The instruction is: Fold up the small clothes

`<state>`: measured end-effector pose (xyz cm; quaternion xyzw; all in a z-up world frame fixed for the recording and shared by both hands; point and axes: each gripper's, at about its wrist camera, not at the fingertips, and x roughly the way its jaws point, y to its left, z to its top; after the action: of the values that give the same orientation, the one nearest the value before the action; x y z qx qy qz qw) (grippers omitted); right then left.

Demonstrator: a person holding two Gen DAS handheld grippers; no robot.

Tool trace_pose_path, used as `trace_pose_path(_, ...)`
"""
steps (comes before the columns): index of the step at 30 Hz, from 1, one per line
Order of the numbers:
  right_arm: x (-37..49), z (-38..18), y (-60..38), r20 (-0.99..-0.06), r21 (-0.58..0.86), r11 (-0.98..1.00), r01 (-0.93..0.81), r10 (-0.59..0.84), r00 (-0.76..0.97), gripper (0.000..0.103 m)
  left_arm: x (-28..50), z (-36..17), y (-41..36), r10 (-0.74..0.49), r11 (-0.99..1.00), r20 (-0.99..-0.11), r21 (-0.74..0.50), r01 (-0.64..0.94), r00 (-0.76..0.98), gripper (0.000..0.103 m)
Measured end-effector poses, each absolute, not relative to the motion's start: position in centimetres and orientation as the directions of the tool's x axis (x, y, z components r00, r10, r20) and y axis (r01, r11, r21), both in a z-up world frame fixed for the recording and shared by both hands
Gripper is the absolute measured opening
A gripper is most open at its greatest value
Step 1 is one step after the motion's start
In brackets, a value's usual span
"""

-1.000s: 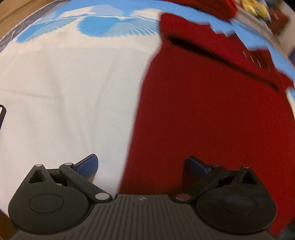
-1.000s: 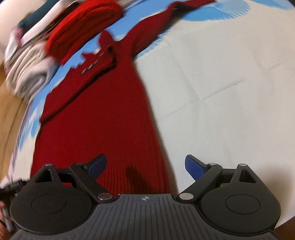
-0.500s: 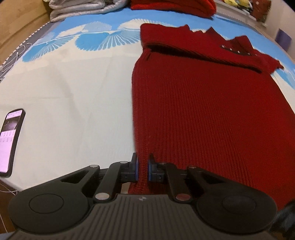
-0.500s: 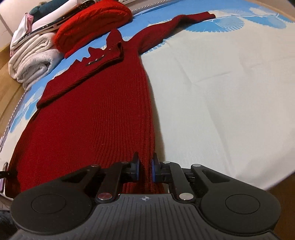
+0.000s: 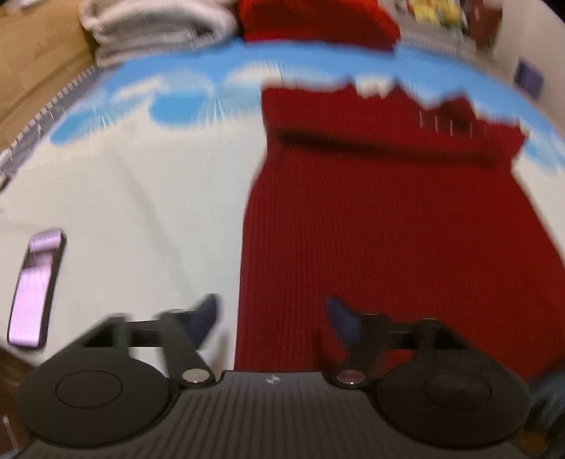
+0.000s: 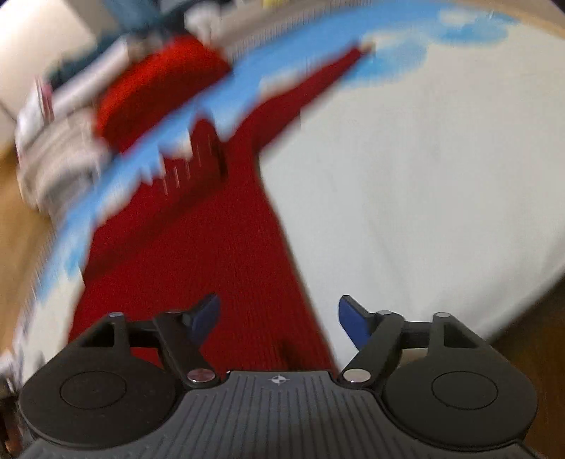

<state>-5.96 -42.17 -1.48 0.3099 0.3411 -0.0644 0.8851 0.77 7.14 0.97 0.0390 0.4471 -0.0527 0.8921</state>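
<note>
A dark red knitted sweater lies flat on a white and blue cloth, one sleeve folded across its chest. In the right wrist view the same sweater stretches away, its other sleeve spread out to the far right. My left gripper hovers over the hem's left edge; its jaws are opening and the pads press on nothing. My right gripper hangs above the hem's right edge, jaws also opening, the knit lying loose below them. Both views are blurred by motion.
A lit phone lies on the cloth at the left. Folded grey and white laundry and a folded red garment sit at the far edge. Wooden floor shows beyond the cloth.
One second ago both grippers stood open over the hem; half a second ago both were shut at its edges. Now both have parted again and risen, with the sweater lying flat.
</note>
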Motion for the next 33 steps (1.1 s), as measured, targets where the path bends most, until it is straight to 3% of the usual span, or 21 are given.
trace_pose_path(5,1.4,1.8,-48.1,-0.553,0.573,0.711,0.408,-0.032,0.833,0.084,6.6,3.5,5.6,-0.102,0.995,-0.725,-0.071,0.073,0.681,0.087)
trace_pose_path(10,11.5,0.2,-53.5,-0.561,0.637,0.569,0.52,-0.12,0.819,0.084,13.8,2.3,5.3,-0.056,0.982,-0.643,-0.172,-0.073,0.764,0.087)
trace_pose_path(21,28.2,-8.7,-56.5,-0.633,0.585,0.515,0.627,-0.193,0.75,0.089,19.0,-1.5,6.0,0.0,0.976,-0.732,-0.148,-0.16,0.681,0.087)
trace_pose_path(23,29.5,-9.0,-56.0,-0.603,0.554,0.565,0.612,-0.235,0.763,0.089,19.0,-2.0,5.8,-0.001,0.976,-0.74,-0.146,-0.159,0.672,0.087)
trace_pose_path(24,29.9,-8.9,-55.5,-0.595,0.528,0.6,0.601,-0.244,0.766,0.066,18.8,-2.2,5.6,0.003,0.978,-0.744,-0.139,-0.159,0.668,0.087)
trace_pose_path(25,30.5,-9.0,-55.2,-0.612,0.482,0.63,0.609,-0.256,0.749,0.01,19.0,-2.4,5.4,0.007,0.979,-0.749,-0.13,-0.157,0.662,0.087)
trace_pose_path(33,19.4,-5.4,-54.4,-0.599,0.344,0.521,0.781,-0.519,0.61,0.012,18.4,-2.1,4.0,-0.012,0.985,-0.731,-0.127,-0.118,0.682,0.087)
